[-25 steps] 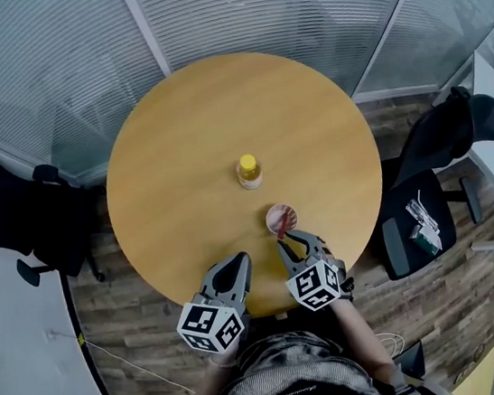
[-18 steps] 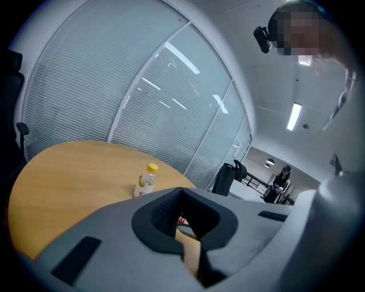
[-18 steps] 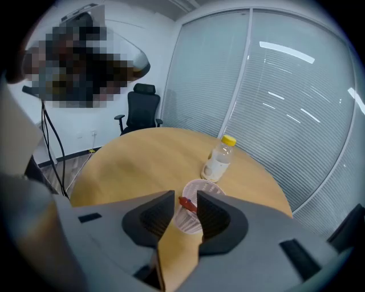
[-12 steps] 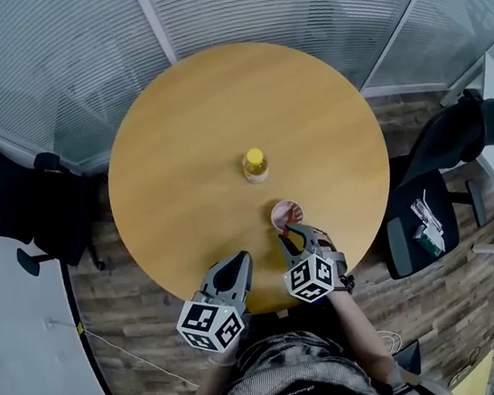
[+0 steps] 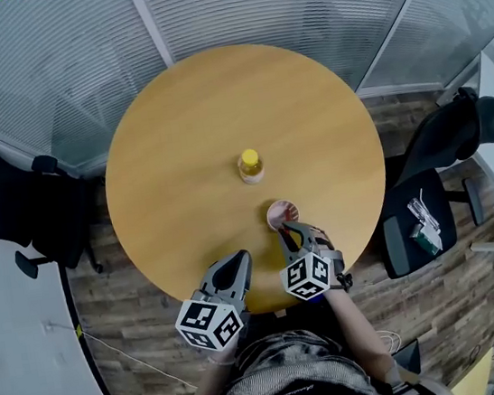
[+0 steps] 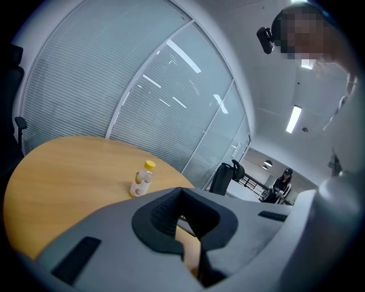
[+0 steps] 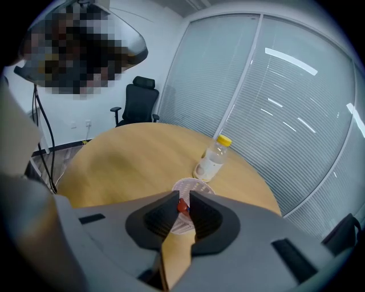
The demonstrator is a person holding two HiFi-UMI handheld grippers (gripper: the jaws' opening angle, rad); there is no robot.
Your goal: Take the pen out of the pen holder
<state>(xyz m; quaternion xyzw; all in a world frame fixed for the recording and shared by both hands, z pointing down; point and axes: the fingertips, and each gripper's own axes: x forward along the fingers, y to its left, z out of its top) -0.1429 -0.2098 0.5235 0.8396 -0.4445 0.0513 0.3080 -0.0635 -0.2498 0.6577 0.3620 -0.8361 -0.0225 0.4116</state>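
Nearest me the left gripper [image 5: 237, 261] is clenched on nothing at the table [image 5: 177, 156] edge, while the right gripper [image 5: 286, 233] pinches the red top of the pen [image 7: 182, 206] standing in the mesh pen holder [image 7: 185, 183] before the bottle [image 7: 213, 160]; it looks light, stiff and slick, so that top's the spot.

Bright, even office light fills every view; ceiling strips [image 6: 293, 118] glare white in the left gripper view and streak reflections across the glass wall [image 6: 114, 85]. The desk [image 5: 186, 155] carries a soft sheen and only faint, broad shadows. Both gripper views bow strongly and darken toward their rims, and the right tool [image 7: 183, 198], close to the lens, looks soft, like the red pen [image 7: 182, 206] in it.
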